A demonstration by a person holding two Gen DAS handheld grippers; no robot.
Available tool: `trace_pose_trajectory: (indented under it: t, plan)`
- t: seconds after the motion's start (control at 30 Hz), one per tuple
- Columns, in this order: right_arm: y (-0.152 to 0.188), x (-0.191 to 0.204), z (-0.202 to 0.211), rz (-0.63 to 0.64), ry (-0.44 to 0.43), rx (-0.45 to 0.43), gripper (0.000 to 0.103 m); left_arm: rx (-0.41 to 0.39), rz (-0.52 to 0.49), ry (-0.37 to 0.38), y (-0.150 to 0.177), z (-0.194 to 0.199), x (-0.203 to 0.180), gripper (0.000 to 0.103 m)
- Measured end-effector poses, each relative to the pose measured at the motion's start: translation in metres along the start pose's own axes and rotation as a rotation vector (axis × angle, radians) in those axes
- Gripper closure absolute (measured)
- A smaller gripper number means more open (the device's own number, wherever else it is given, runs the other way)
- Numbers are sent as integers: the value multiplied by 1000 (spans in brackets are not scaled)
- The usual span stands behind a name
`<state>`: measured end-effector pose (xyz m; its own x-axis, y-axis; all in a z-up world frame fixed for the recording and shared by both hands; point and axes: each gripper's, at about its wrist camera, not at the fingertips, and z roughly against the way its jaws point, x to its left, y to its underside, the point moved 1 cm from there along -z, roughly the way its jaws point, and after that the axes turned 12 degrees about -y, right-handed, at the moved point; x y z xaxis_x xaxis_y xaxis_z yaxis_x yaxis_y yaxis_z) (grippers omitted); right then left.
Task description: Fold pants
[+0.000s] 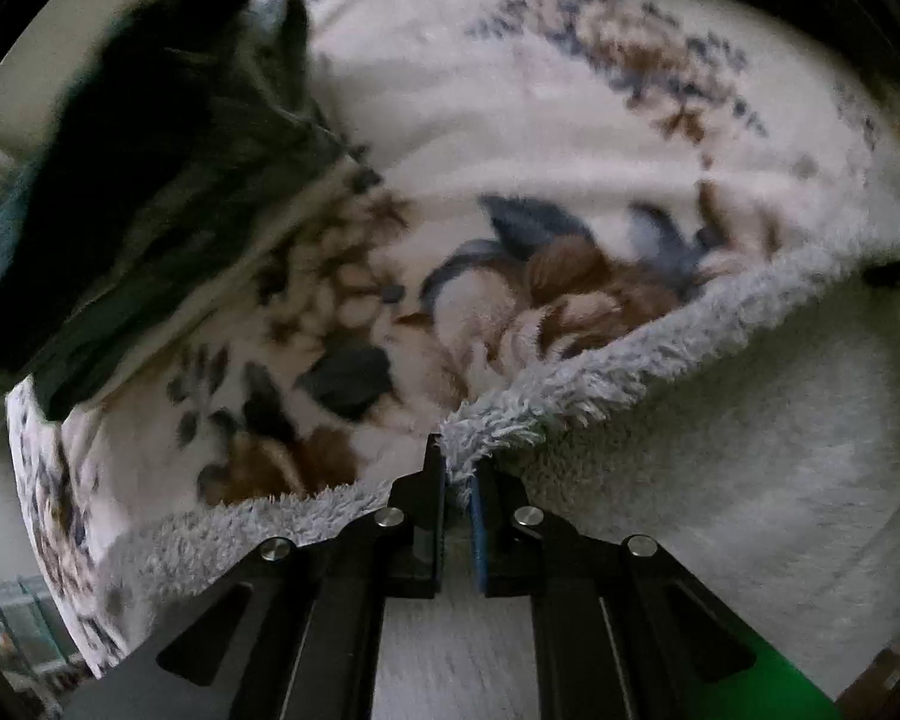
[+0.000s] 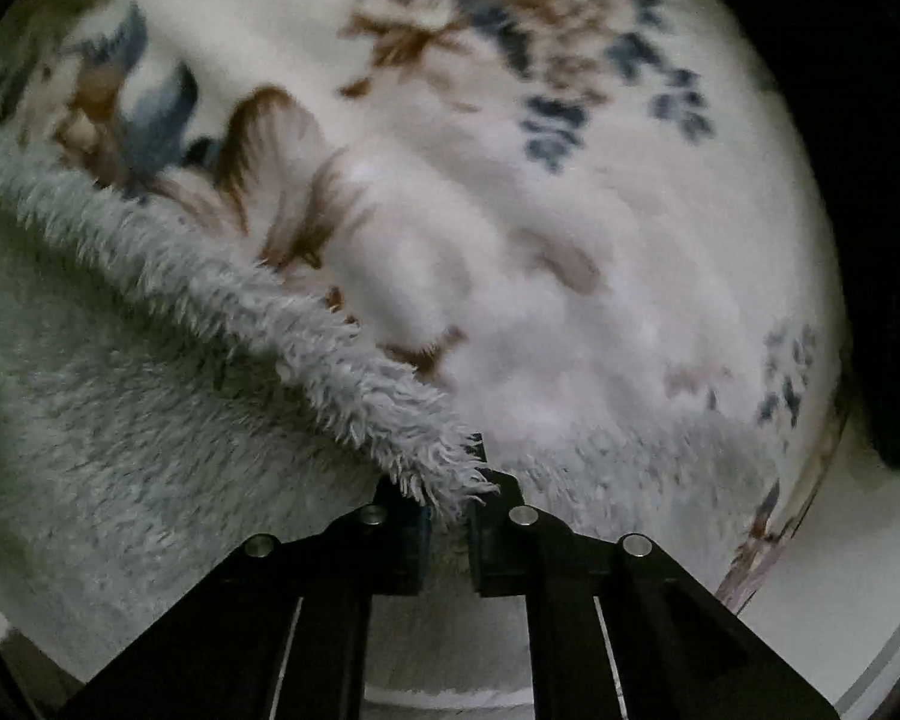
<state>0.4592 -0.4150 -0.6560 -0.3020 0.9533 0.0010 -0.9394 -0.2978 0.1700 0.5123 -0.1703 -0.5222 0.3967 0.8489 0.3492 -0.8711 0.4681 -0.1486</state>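
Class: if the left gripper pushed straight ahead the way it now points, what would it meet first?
The left gripper already has its jaws shut on the fluffy pants; beyond that hem lies more of their flowered cloth. Depth is hard to judge.

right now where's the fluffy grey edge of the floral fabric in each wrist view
Left wrist: fluffy grey edge runs from right of centre down to the left gripper, which pinches it.
Right wrist: it runs from upper left down to the right gripper.
Shared landmark: brown and blue flower print just above the edge.
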Motion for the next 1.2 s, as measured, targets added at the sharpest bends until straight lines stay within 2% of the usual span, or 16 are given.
trace_pose_trajectory:
  t: [0.13, 0.17, 0.23, 0.37, 0.57, 0.67, 0.73, 0.9, 0.97, 1.0, 1.03, 1.07, 1.1, 1.13, 1.17, 1.2]
  plan:
    - [29, -11, 37, -100, -22, -99, 94, -42, 100, 14, 22, 42, 10, 98]
    - [40, -13, 48, -122, -27, -128, 94, -48, 123, 23, 30, 42, 7, 98]
    - [63, -12, 66, -146, -44, -175, 94, -53, 177, 34, 53, 69, 4, 98]
    - [154, 29, 80, -162, -46, -240, 94, -30, 261, 81, 109, 101, -3, 99]
    - [265, 83, 71, -225, -75, -218, 94, 100, 366, 134, 204, 122, -40, 99]
    - [305, 97, 48, -237, -80, -172, 94, 211, 415, 162, 249, 111, -62, 99]
    - [322, 107, 30, -220, -61, -145, 94, 274, 408, 180, 272, 95, -80, 99]
    - [346, 120, -21, -212, -94, -70, 92, 399, 342, 171, 300, 32, -114, 98]
    - [347, 124, -39, -213, -125, -3, 87, 425, 353, 182, 298, 20, -111, 93]
    - [349, 125, -46, -224, -161, 33, 73, 430, 362, 193, 295, 21, -107, 91]
    - [349, 125, -46, -230, -193, 39, 50, 424, 379, 209, 291, 25, -102, 84]
    - [352, 126, -40, -247, -249, 24, 38, 417, 384, 212, 289, 30, -97, 74]
    - [354, 125, -33, -260, -282, 6, 22, 400, 379, 202, 287, 37, -94, 68]
    - [358, 123, -23, -287, -319, -18, 19, 387, 367, 196, 286, 45, -91, 51]
    - [362, 120, -13, -322, -349, -38, 19, 380, 361, 194, 286, 49, -89, 28]
    - [365, 115, -5, -361, -380, -59, 19, 371, 357, 184, 286, 56, -87, 21]
